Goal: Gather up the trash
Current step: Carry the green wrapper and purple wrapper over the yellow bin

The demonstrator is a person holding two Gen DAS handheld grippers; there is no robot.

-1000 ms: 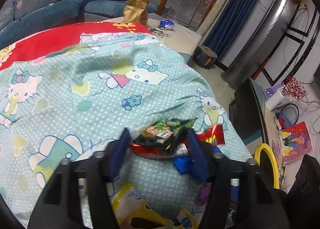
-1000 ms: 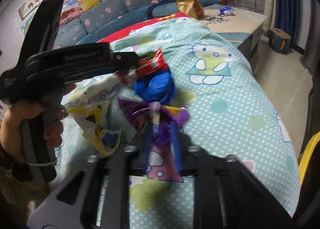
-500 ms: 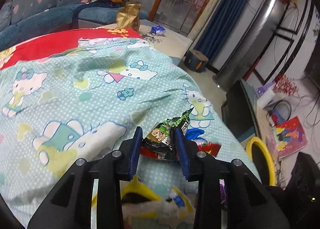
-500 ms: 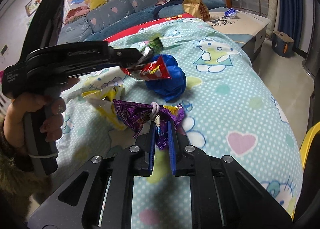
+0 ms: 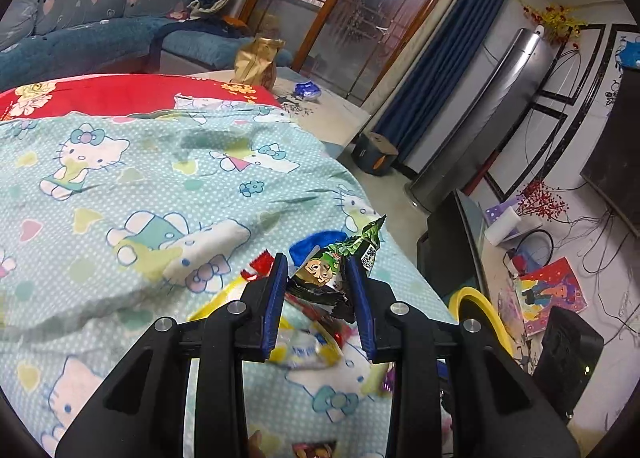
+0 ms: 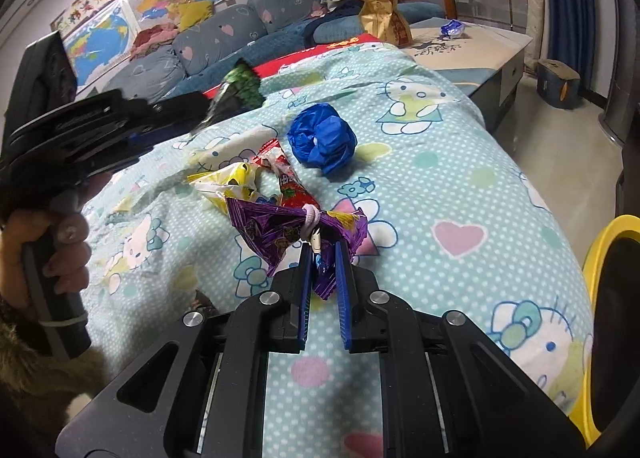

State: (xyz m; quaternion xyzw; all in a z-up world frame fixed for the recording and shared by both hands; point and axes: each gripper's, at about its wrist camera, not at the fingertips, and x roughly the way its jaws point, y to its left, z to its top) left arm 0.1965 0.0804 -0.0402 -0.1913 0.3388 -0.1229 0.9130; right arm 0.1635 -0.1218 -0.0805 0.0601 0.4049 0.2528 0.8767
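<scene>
Two wrappers are already pinched, one in each tool.

Left wrist view: the left gripper (image 5: 320, 278) is clamped on a green snack wrapper (image 5: 336, 262), held clear above the patterned bedsheet (image 5: 120, 178). The wrapper is crumpled and only partly between the blue pads, with a loose corner sticking up on the right; my guess is that a quick swing could shake it free. Just below the jaws lie a yellow wrapper (image 5: 304, 342) and a red one, blurred here, so a dropped piece would land among them. The sheet's right edge falls away close by, and beyond it stands a bin with a yellow rim (image 5: 480, 310), near and low on the right. A dark cabinet (image 5: 448, 246) sits just beyond that rim, which leaves little room on the far side of the bin.

Right wrist view: the right gripper (image 6: 322, 270) is closed on the near tail of a purple wrapper (image 6: 288, 226) knotted at its middle. Most of the wrapper lies ahead of the pads, apparently on the sheet, so the hold looks thin and it may slip. A red wrapper (image 6: 286, 178) lies touching it and could be dragged along. A blue crumpled ball (image 6: 322, 140) rests further off, apart. The yellow rim (image 6: 600, 242) shows at the right edge, with bare sheet between.
</scene>
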